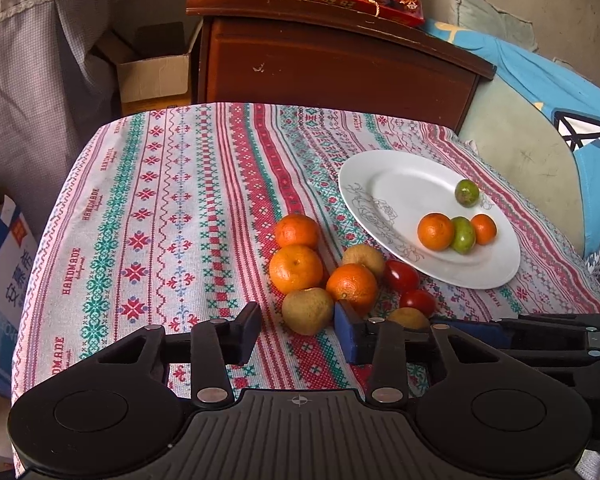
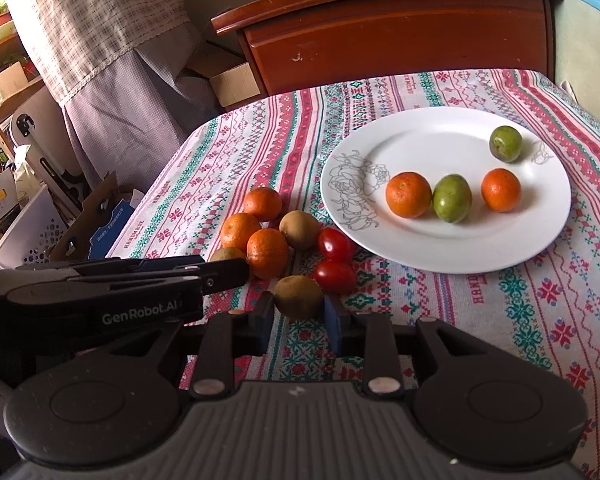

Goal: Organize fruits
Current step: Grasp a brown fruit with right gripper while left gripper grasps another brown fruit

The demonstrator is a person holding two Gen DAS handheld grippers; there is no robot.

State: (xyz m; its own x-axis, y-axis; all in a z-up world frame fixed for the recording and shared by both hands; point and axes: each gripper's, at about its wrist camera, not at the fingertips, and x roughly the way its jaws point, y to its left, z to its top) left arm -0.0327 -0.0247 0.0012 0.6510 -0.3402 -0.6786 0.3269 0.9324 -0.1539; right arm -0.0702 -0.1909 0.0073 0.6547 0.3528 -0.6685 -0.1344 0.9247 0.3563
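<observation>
Black plastic left gripper is open. Its two fingers sit around a brown fuzzy kiwi, with a gap on one side. The black right gripper squeezes a second brown kiwi. Both kiwis lie on the red and green patterned tablecloth in a pile with three orange mandarins, a third kiwi and two red tomatoes. Just beside the pile is a round white plate. It holds two more mandarins and two green fruits.
</observation>
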